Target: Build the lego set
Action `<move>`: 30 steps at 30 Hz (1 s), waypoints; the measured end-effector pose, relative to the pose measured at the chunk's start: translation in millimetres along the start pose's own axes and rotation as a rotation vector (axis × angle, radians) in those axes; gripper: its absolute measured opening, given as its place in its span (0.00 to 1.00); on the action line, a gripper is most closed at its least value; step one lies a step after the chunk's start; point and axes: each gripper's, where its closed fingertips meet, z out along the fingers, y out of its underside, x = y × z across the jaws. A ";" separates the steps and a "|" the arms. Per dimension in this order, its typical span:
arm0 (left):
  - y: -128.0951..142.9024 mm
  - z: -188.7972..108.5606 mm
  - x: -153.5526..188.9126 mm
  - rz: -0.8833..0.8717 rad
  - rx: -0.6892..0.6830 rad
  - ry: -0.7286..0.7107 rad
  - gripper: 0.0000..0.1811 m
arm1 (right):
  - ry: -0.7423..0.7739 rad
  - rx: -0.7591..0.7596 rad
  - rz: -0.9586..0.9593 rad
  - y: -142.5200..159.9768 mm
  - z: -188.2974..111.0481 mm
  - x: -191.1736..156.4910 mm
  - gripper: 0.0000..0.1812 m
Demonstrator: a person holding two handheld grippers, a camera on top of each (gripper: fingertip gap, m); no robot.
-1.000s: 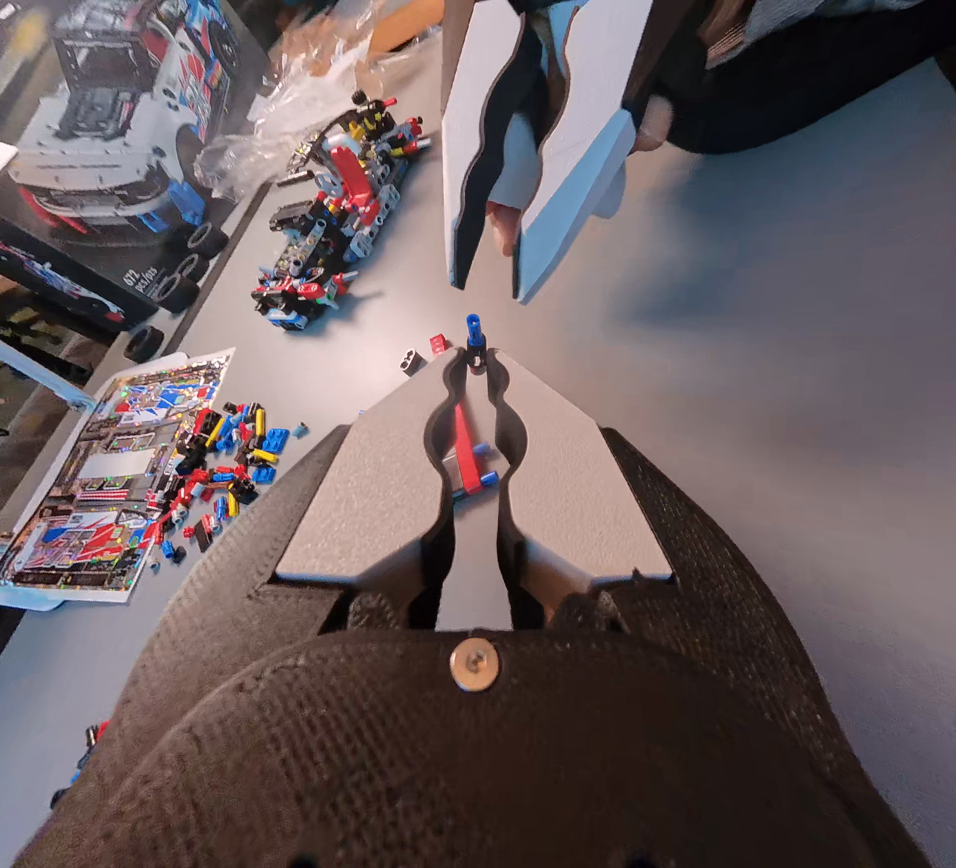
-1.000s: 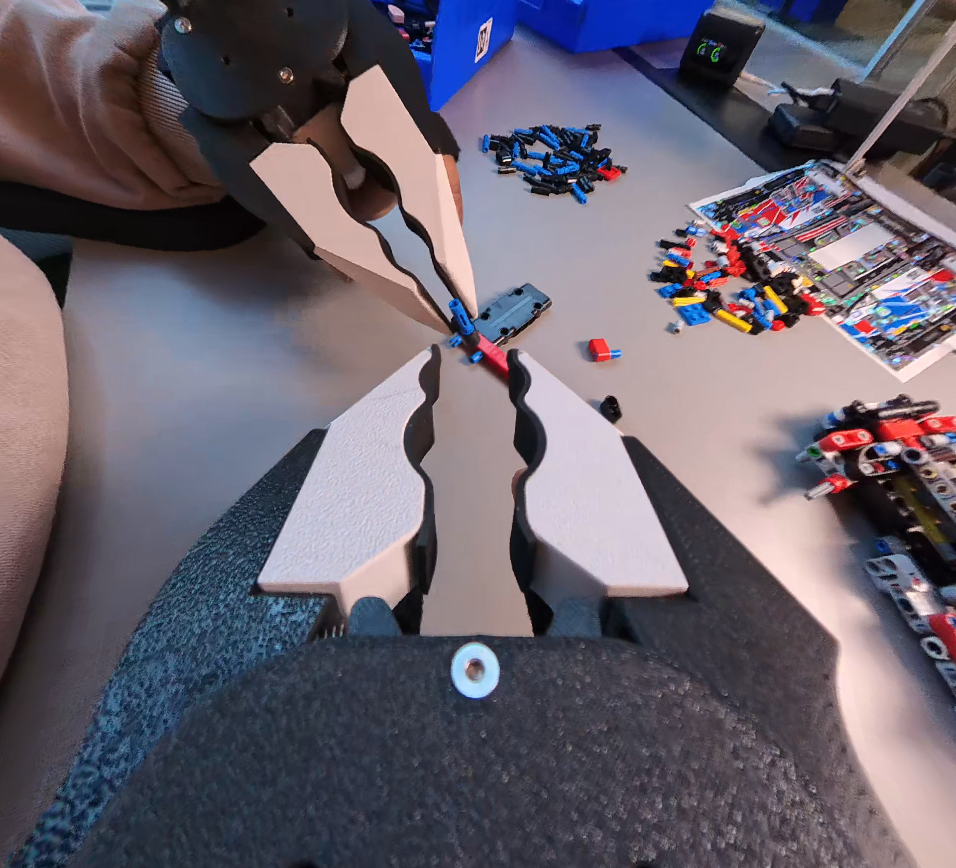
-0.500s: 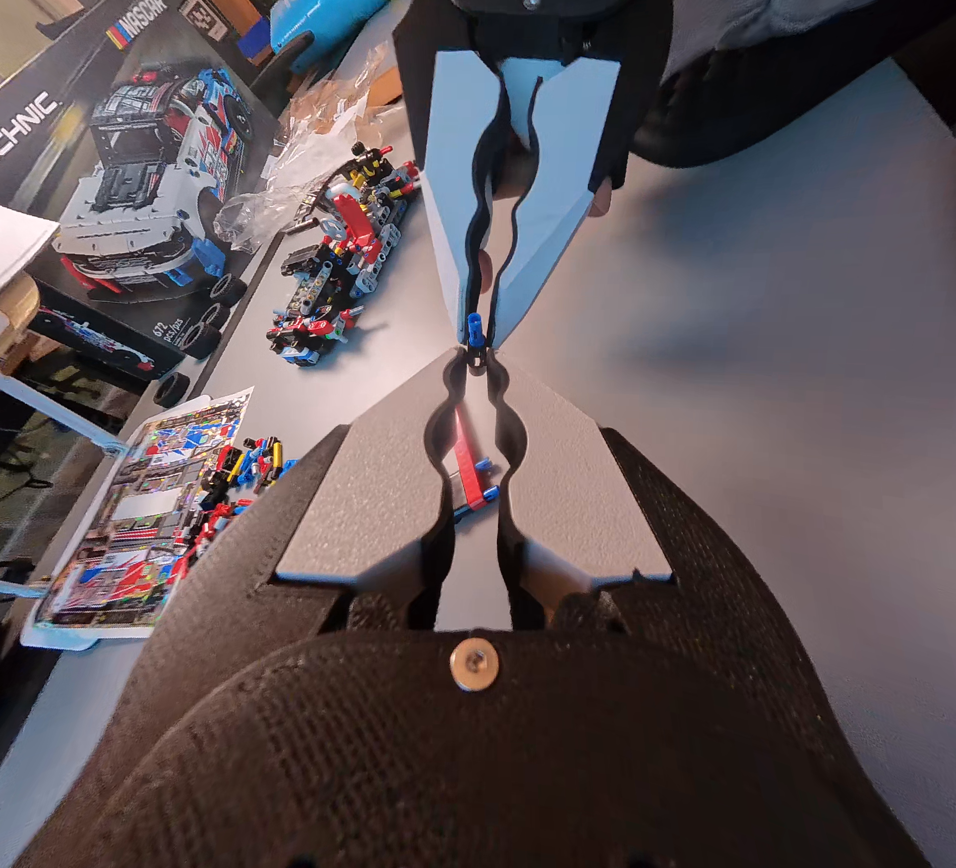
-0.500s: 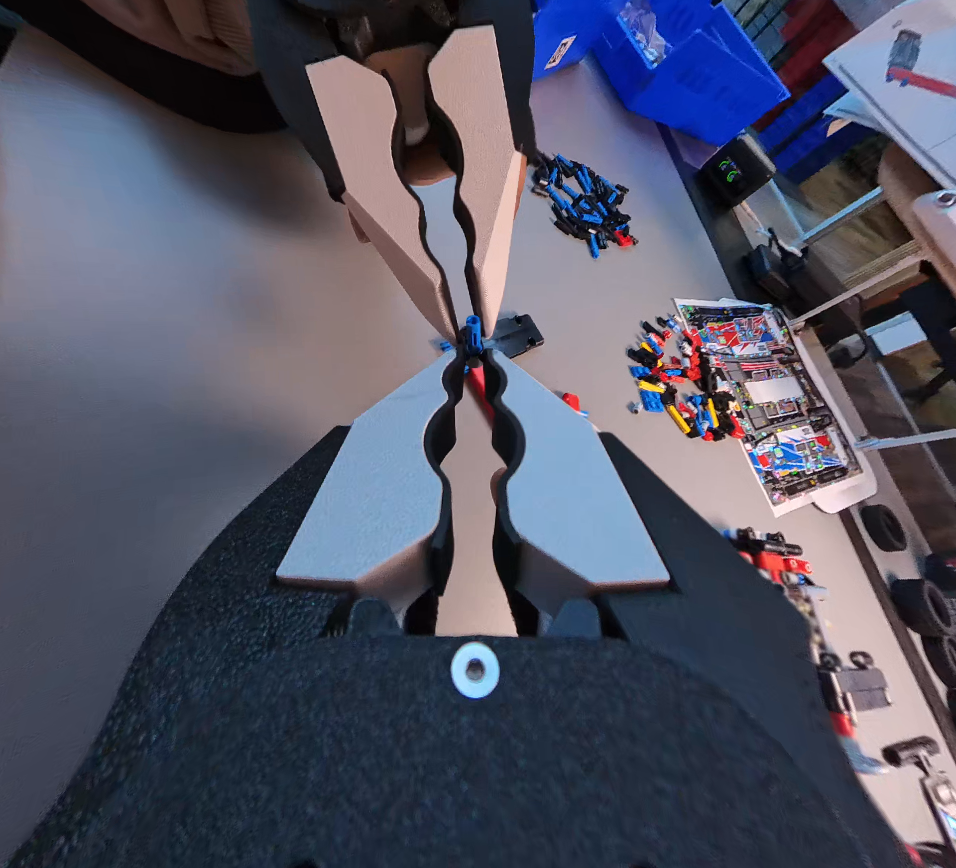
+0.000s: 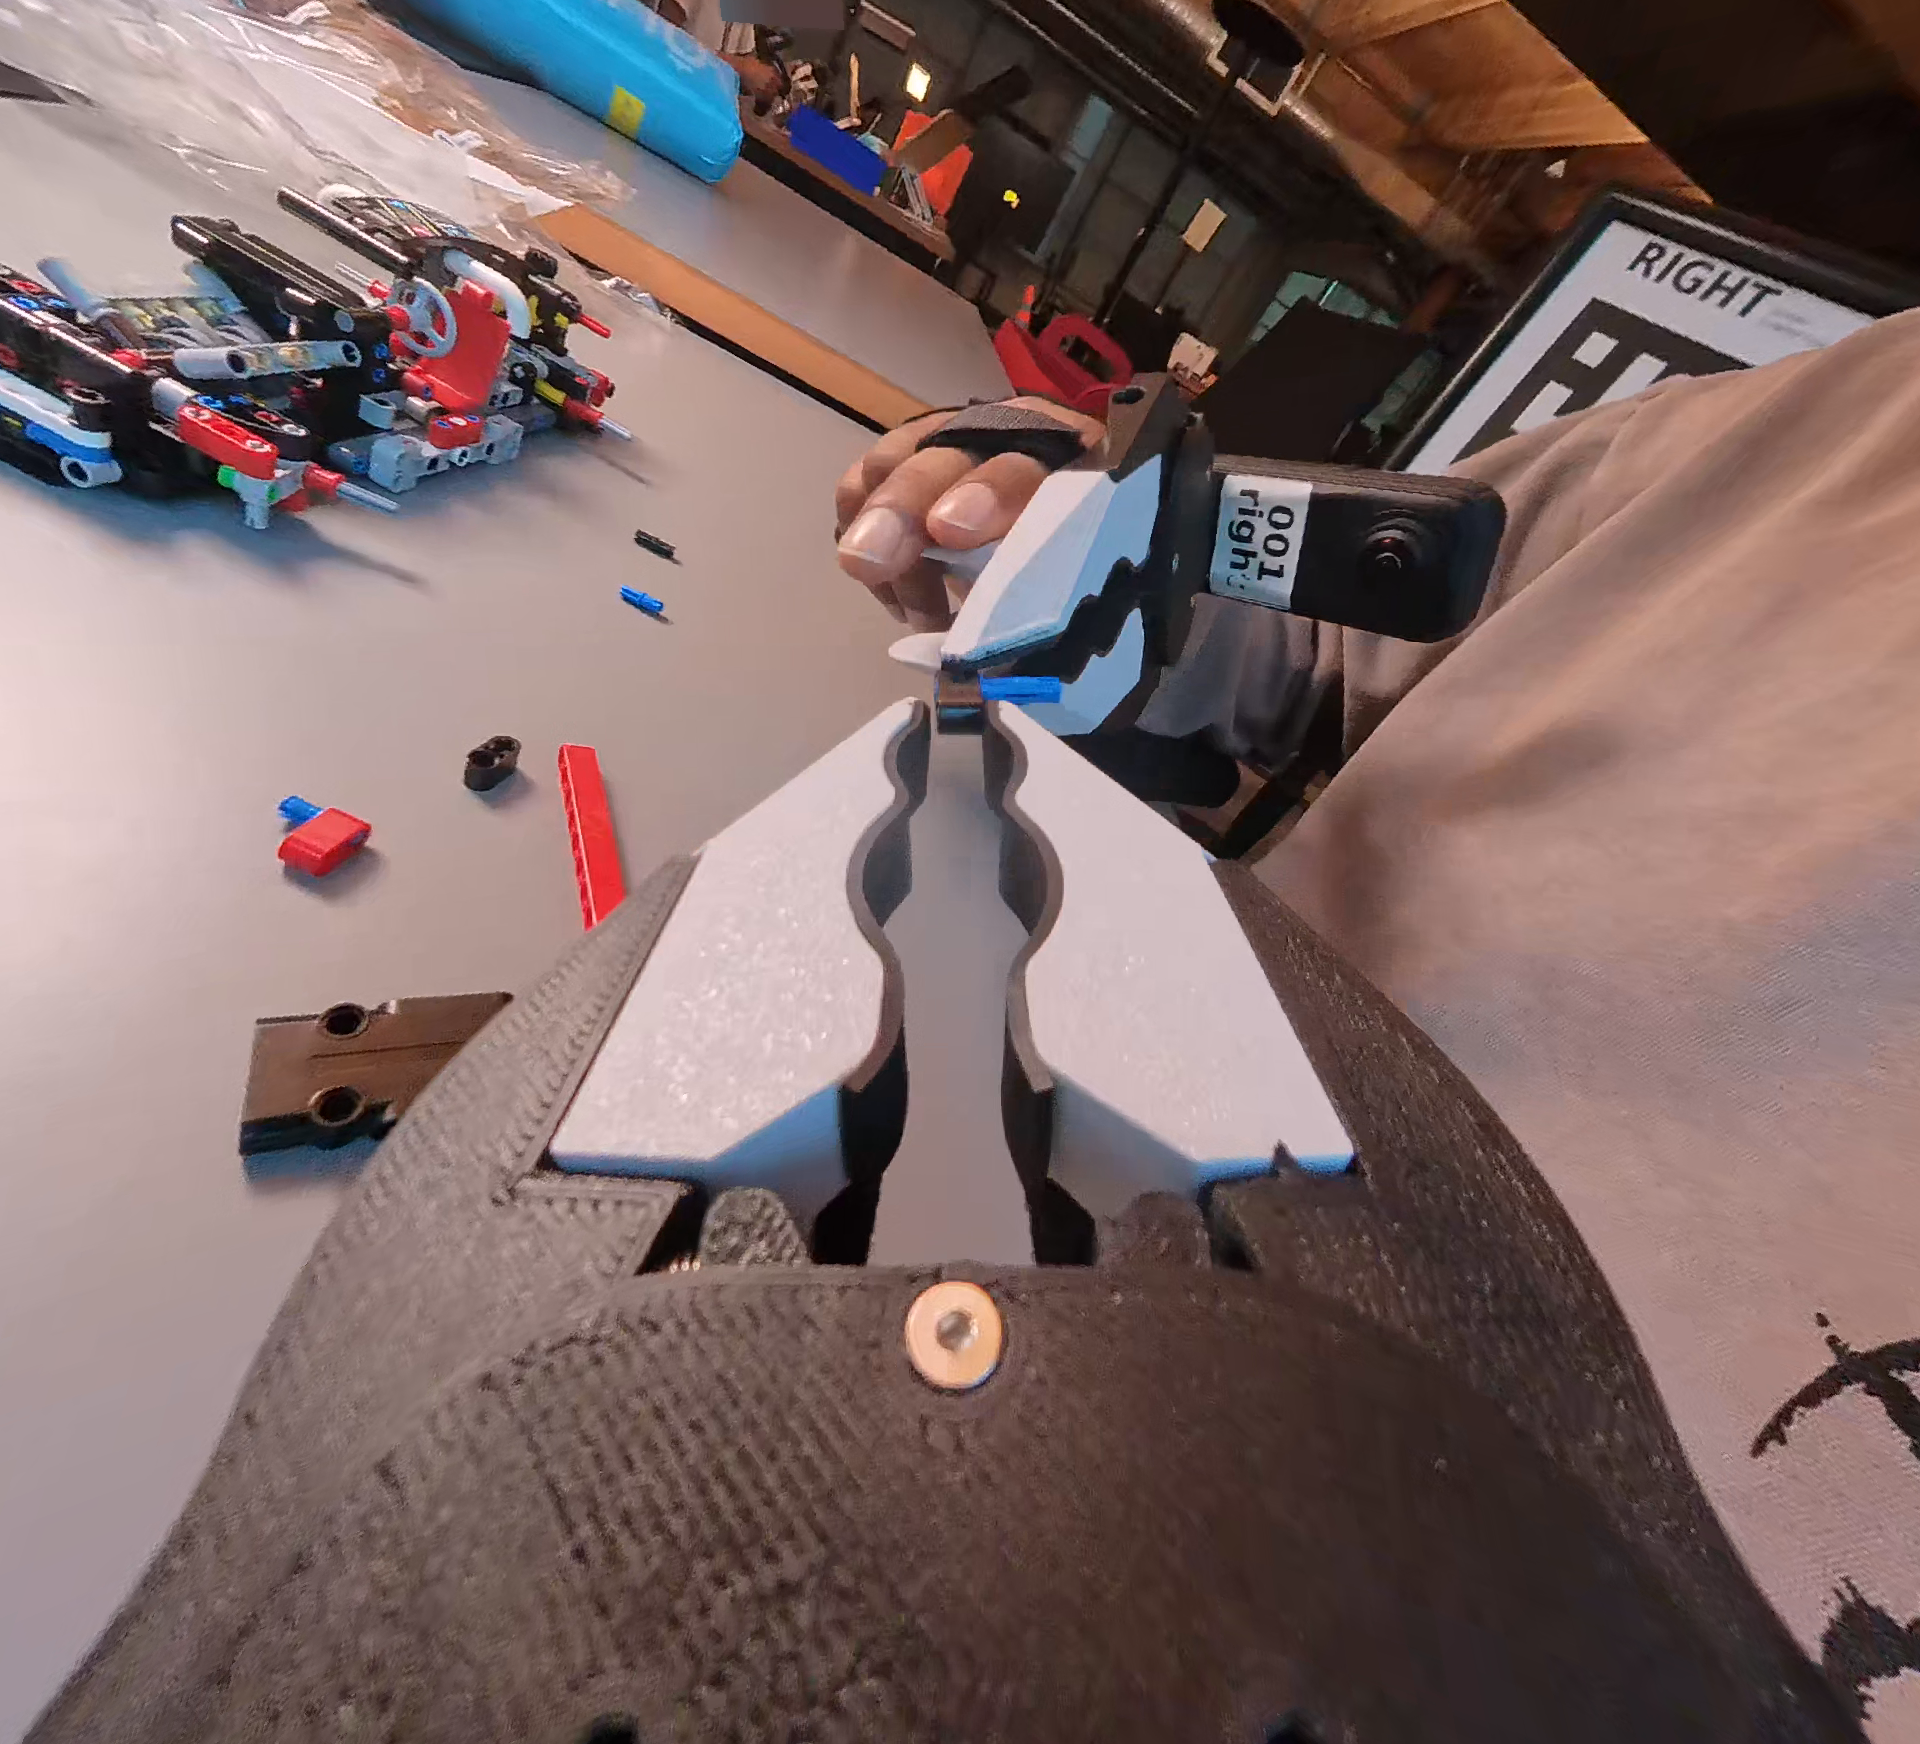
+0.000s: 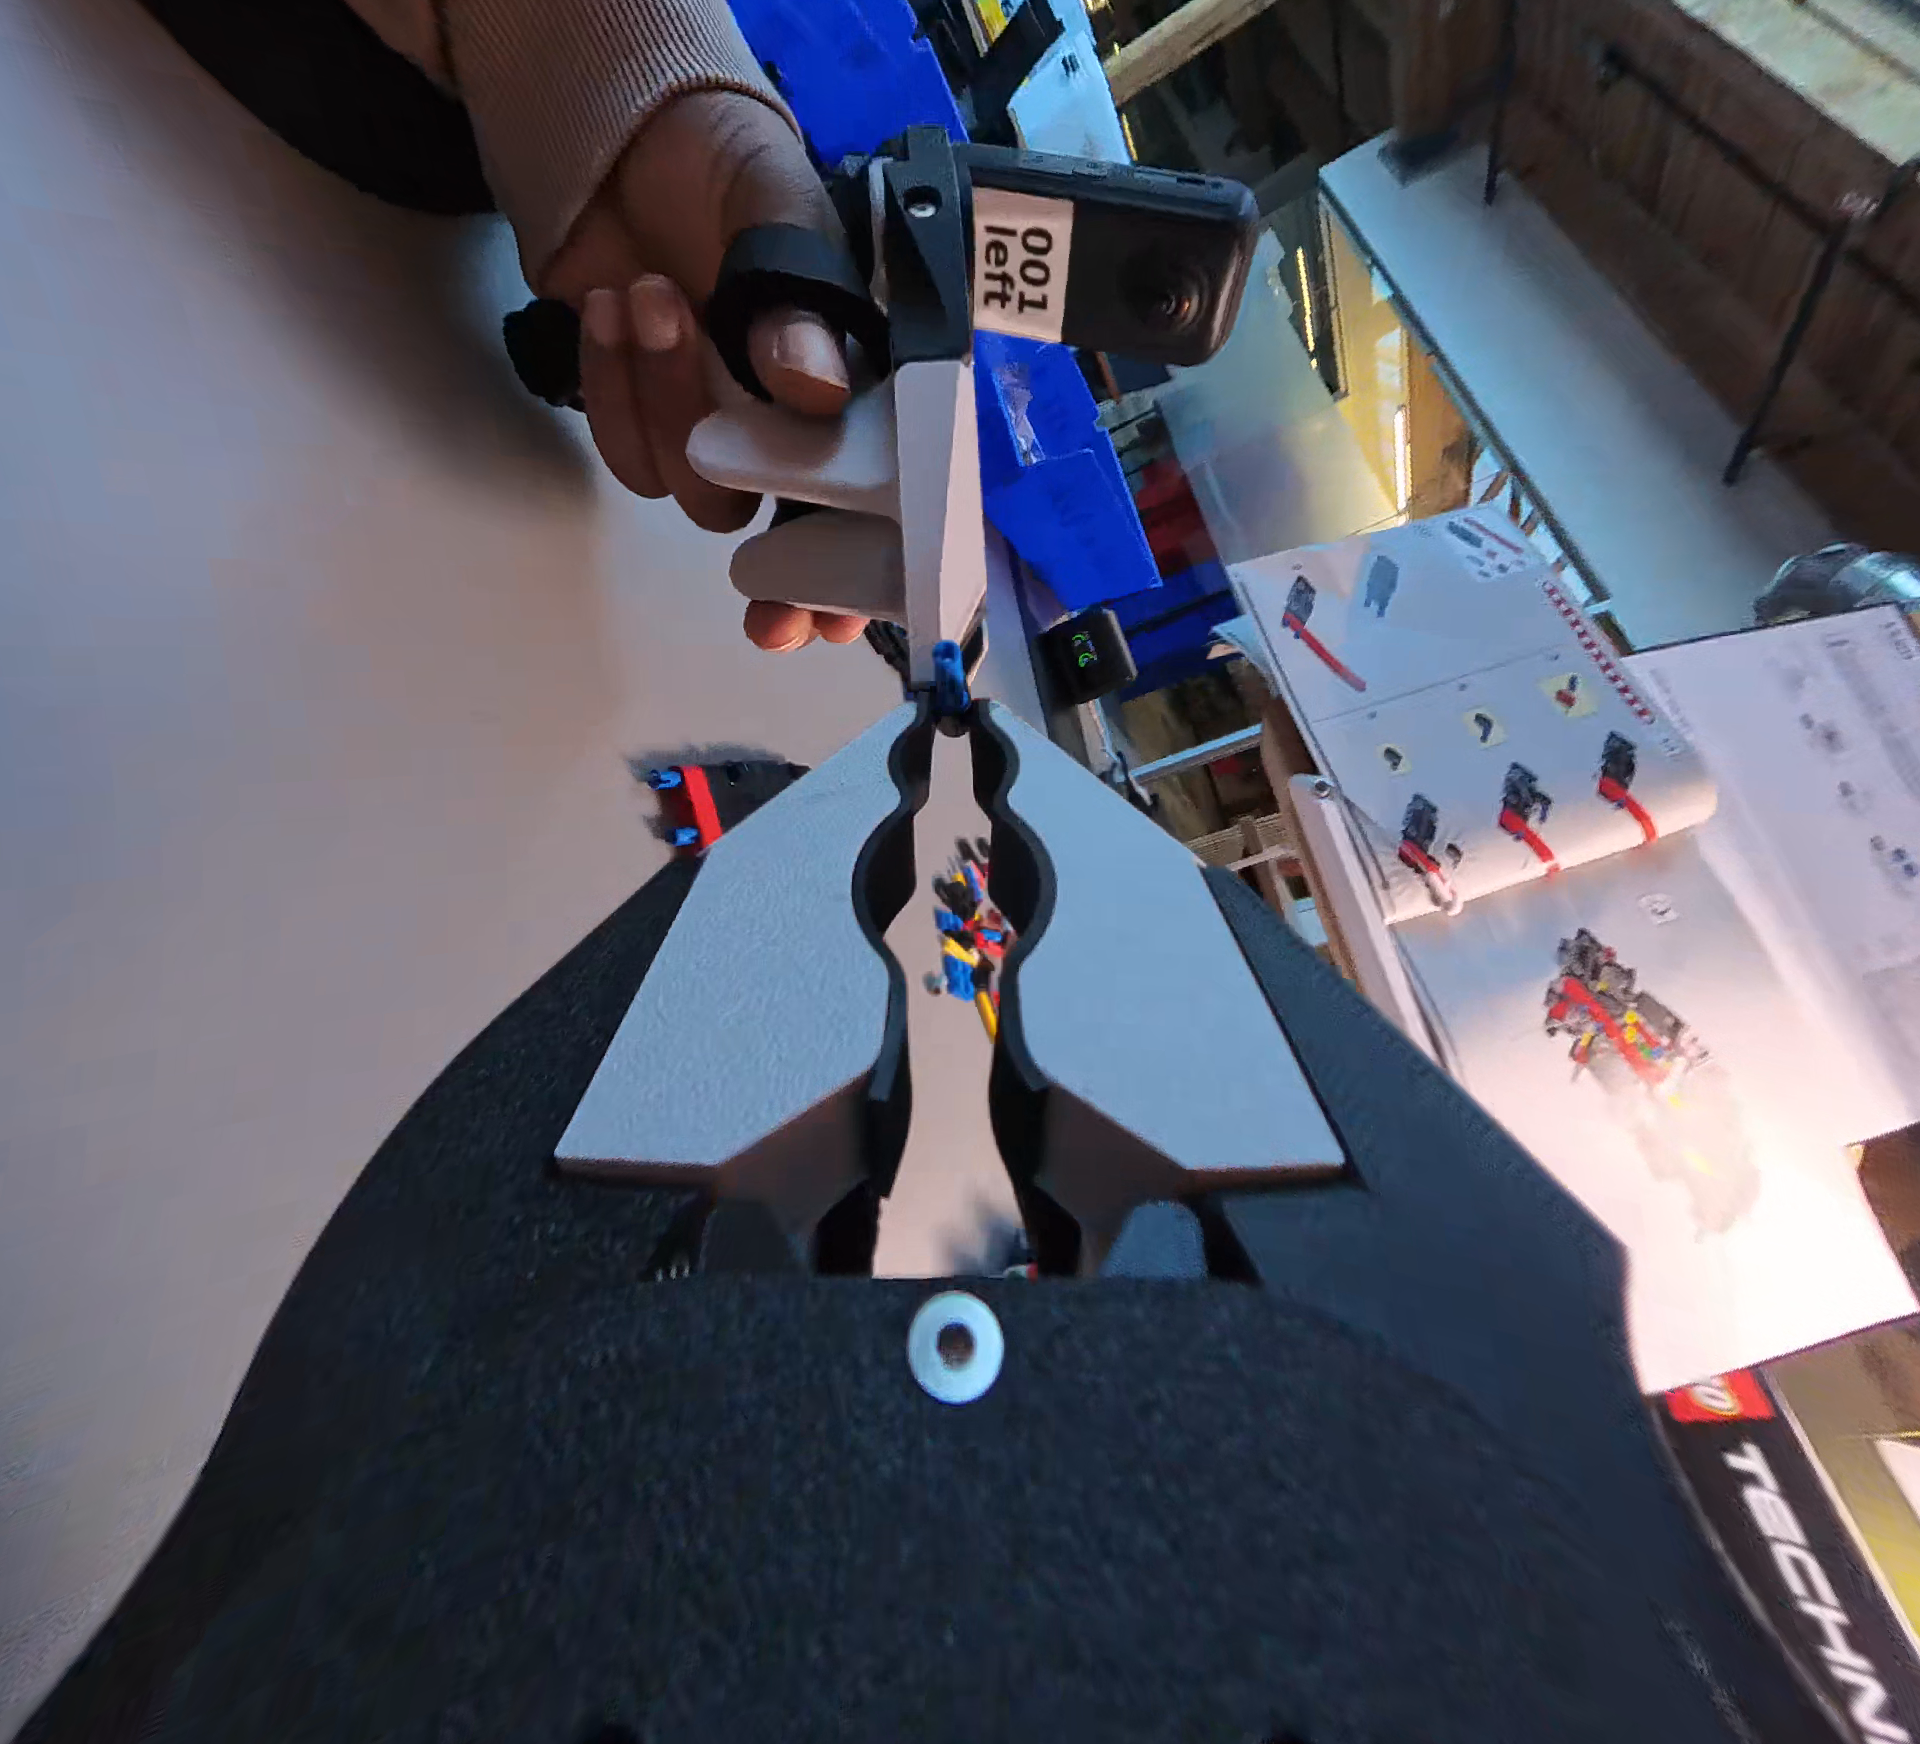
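Both tongs meet tip to tip above the grey table (image 5: 156,707). The left tongs (image 5: 958,715) are closed at the tips on one small black connector (image 5: 957,714). The right tongs (image 6: 943,715) are closed at their tips on one blue pin (image 6: 947,668), which in the left wrist view sticks out sideways right beside the black connector; the pin and connector touch or nearly touch.

On the table in the left wrist view lie, apart from one another: one red beam (image 5: 592,847), one short red piece with a blue pin in it (image 5: 322,837), one small black link (image 5: 491,759), one loose blue pin (image 5: 641,598), one loose black pin (image 5: 655,541) and one black flat plate with two holes (image 5: 343,1066), partly hidden by the left tongs' housing. Farther off stands one partly built car chassis (image 5: 301,375) in red, black and grey.

In the right wrist view one open instruction booklet (image 6: 1558,821) lies at the right, with a heap of mixed small pieces (image 6: 966,941) seen between the fingers
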 end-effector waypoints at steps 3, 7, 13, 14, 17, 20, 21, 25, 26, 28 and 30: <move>0.0 0.2 -0.5 0.023 -0.003 -0.015 0.03 | 0.037 0.008 -0.074 -0.5 0.9 2.9 0.02; 1.7 -1.1 -10.9 0.191 -0.045 -0.136 0.03 | 0.046 -0.016 -0.023 8.6 4.5 1.5 0.03; 5.0 -4.7 -21.0 0.363 -0.095 -0.235 0.03 | -0.125 -0.034 0.343 23.4 1.5 -8.2 0.14; 5.9 -4.8 -21.6 0.364 -0.098 -0.234 0.03 | -0.151 -0.030 0.389 23.5 0.4 -9.8 0.14; 10.1 -3.9 -22.6 0.377 -0.120 -0.231 0.03 | -0.227 0.011 0.545 16.2 -2.9 -11.5 0.14; 11.8 -2.3 -20.8 0.401 -0.132 -0.228 0.03 | -0.313 0.021 0.710 11.3 -3.1 -13.5 0.20; 13.4 -1.5 -20.3 0.408 -0.140 -0.227 0.03 | -0.332 0.023 0.734 9.8 -2.9 -14.9 0.22; 17.5 2.7 -12.4 0.402 -0.147 -0.176 0.03 | -0.381 0.023 0.743 4.7 -1.6 -22.1 0.17; 18.3 3.1 -11.1 0.409 -0.151 -0.169 0.03 | -0.380 0.029 0.744 3.1 -1.8 -21.8 0.12; 19.7 3.6 -9.5 0.416 -0.156 -0.163 0.03 | -0.395 0.025 0.733 2.3 -3.1 -23.1 0.12; 18.2 3.7 -9.1 0.409 -0.147 -0.163 0.03 | -0.389 0.022 0.729 2.0 -3.4 -21.6 0.12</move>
